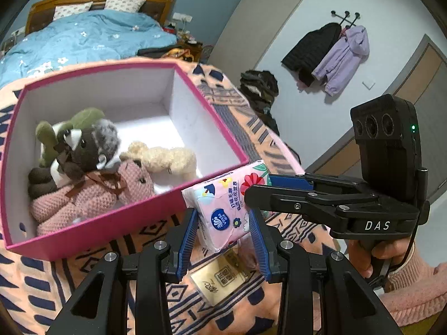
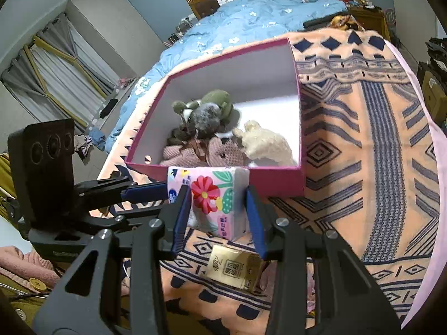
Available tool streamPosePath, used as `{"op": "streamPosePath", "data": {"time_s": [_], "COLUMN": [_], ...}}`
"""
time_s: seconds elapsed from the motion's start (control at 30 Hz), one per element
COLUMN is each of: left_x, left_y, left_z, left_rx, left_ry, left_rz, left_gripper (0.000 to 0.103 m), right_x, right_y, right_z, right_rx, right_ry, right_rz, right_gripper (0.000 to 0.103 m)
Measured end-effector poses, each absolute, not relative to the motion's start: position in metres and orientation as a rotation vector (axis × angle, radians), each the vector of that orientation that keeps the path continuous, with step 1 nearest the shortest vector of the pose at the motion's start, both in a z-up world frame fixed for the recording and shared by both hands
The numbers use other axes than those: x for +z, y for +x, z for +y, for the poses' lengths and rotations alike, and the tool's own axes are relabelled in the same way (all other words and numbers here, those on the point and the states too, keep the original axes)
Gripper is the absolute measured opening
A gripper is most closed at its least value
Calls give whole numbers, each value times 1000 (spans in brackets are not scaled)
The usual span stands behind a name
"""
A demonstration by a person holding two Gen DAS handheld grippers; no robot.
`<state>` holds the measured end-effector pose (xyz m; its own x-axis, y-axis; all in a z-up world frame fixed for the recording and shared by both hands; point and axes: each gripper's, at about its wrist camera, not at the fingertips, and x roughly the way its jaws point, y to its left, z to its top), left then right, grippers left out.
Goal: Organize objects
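Two tissue packs were in view. The pink tissue pack (image 1: 223, 209), a soft plastic-wrapped block printed with flowers and an umbrella, sat lifted off the blanket just outside the near wall of the box, held from two sides. The left gripper (image 1: 223, 215) had its blue ribbed fingers (image 1: 187, 237) against the pack's two flanks. The right gripper (image 2: 218, 209) was also set astride the pack, though whether its pads truly pressed or only touched was hard to tell from the right wrist view. The second, a beige tissue pack (image 1: 220, 276), flat and rectangular, lay on the blanket directly below the pink one.

One open pink cardboard box (image 1: 117, 220), white inside, held four plush toys clustered at one end: a knitted pink one (image 1: 92, 192), a dark brown one with a ribbon (image 1: 81, 153), a green one (image 1: 83, 117) behind it, and a curly cream one (image 1: 164, 159) beside them. All rested on a fleecy peach blanket (image 1: 36, 279) with navy geometric patterning.
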<state>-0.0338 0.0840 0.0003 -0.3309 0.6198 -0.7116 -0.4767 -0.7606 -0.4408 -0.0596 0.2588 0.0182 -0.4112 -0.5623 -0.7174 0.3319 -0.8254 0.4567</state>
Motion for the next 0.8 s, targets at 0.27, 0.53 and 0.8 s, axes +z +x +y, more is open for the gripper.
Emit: {"op": "streamPosePath", "data": {"time_s": [0.27, 0.53, 0.8], "left_x": [-47, -85, -63], "left_y": [-42, -48, -37], "left_z": [95, 98, 105], "left_rx": [2044, 2016, 2107], "left_ry": [-1378, -1515, -1410], "left_rz": [-201, -219, -95], "left_gripper": [38, 38, 38], "right_x": [-33, -64, -53], "right_y": [-66, -67, -45], "right_z": [264, 269, 316], "right_rx": [-2187, -2155, -2236], "right_ry": [1423, 1508, 1539], "right_rz": [-390, -464, -517], "right_gripper": [43, 43, 45]}}
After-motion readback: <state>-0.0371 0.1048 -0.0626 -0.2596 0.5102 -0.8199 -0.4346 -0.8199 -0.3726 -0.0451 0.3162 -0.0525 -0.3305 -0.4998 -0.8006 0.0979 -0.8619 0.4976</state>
